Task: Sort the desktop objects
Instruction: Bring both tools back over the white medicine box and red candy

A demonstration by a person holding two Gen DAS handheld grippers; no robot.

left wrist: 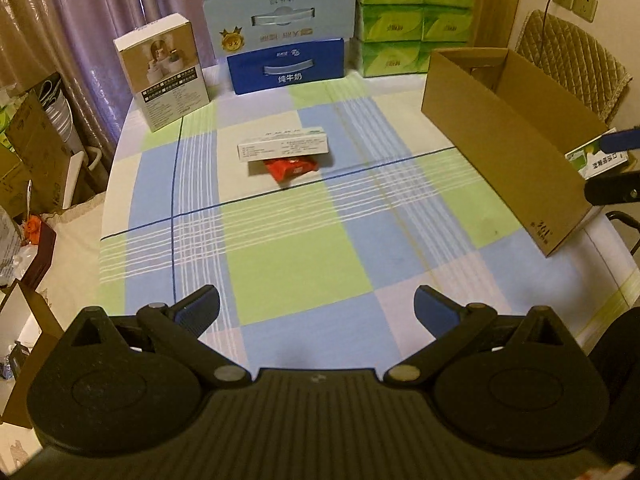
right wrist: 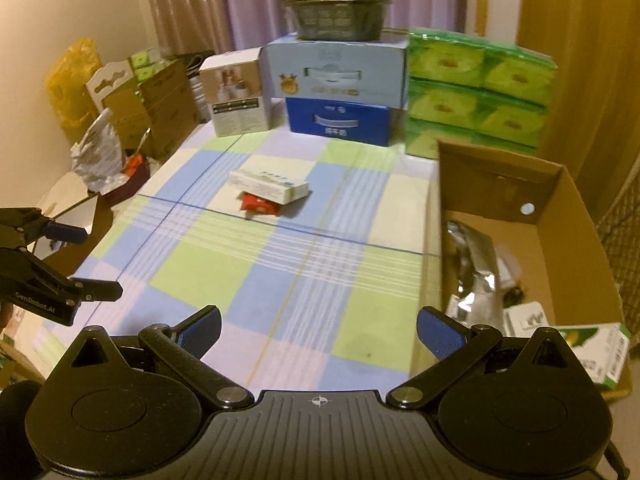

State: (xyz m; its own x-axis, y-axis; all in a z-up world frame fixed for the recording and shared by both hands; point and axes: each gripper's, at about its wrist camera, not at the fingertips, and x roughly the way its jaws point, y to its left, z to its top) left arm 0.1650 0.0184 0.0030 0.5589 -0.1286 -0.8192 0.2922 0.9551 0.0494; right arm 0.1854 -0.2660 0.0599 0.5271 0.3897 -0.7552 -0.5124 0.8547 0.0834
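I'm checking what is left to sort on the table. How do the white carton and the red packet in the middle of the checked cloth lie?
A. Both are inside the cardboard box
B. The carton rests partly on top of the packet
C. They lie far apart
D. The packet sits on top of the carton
B: the white carton overlaps the red packet, which pokes out from under its near edge.

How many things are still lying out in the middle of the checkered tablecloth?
2: a flat white cardboard box at the centre, and a red snack packet partly tucked under its near edge. Anything smaller under the box would be hidden.
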